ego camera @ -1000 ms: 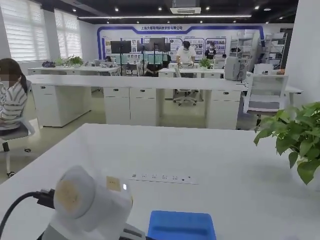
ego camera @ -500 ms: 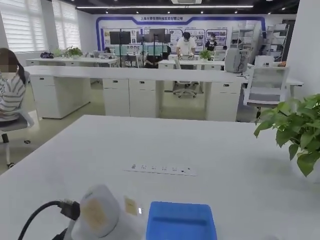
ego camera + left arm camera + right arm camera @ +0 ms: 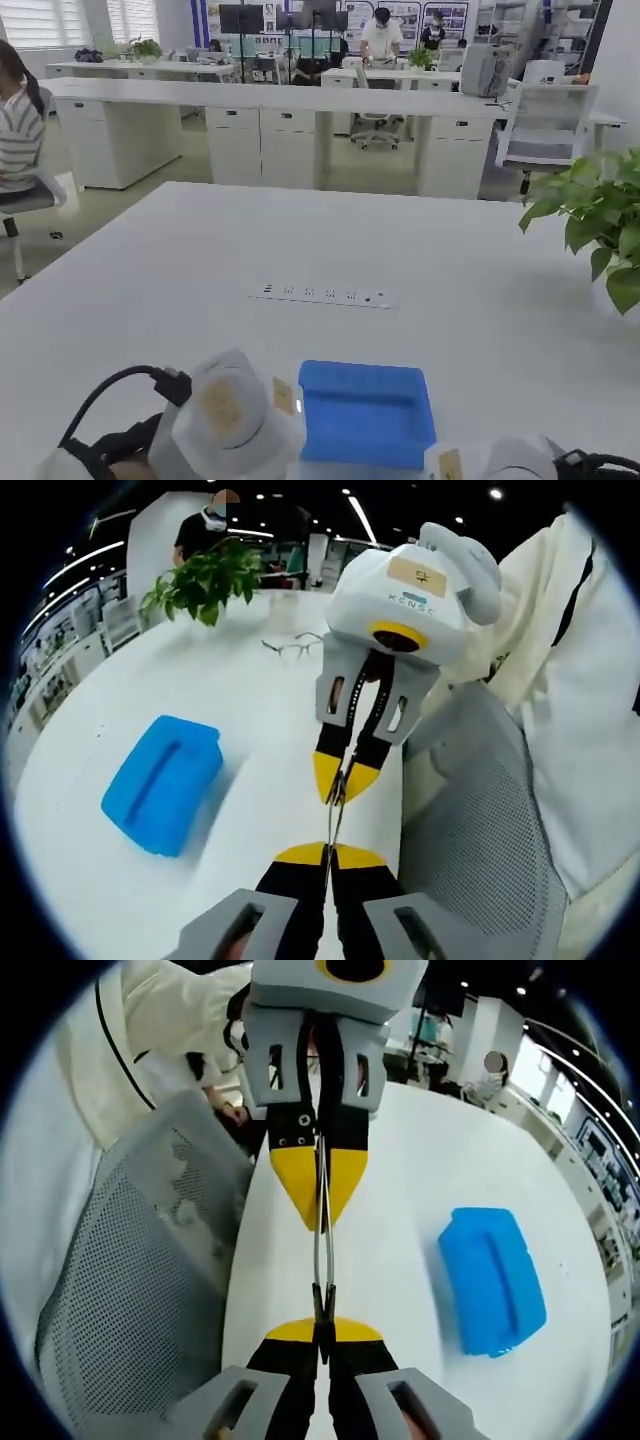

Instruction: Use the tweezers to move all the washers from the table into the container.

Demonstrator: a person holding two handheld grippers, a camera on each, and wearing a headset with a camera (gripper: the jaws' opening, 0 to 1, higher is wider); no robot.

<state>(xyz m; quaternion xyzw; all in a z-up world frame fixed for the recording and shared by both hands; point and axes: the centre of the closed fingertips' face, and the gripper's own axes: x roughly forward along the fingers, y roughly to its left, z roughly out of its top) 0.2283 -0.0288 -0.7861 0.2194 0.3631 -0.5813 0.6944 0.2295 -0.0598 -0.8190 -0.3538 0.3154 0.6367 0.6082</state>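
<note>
We are observing left gripper [image 3: 328, 857] and right gripper [image 3: 322, 1334] facing each other, both clamping same tweezers [image 3: 321, 1250] from opposite ends; blue container [image 3: 365, 412] sitting nearby on white table [image 3: 270, 710].

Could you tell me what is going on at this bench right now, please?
A person holds a gripper in each hand, and the two point at each other above the near edge of the white table. The left gripper and the right gripper each pinch one end of the same thin metal tweezers, which looks like a handover or a re-grip. The blue container sits on the table beside them. With both ends clamped, the tweezers are not picking anything up at this moment.
</note>
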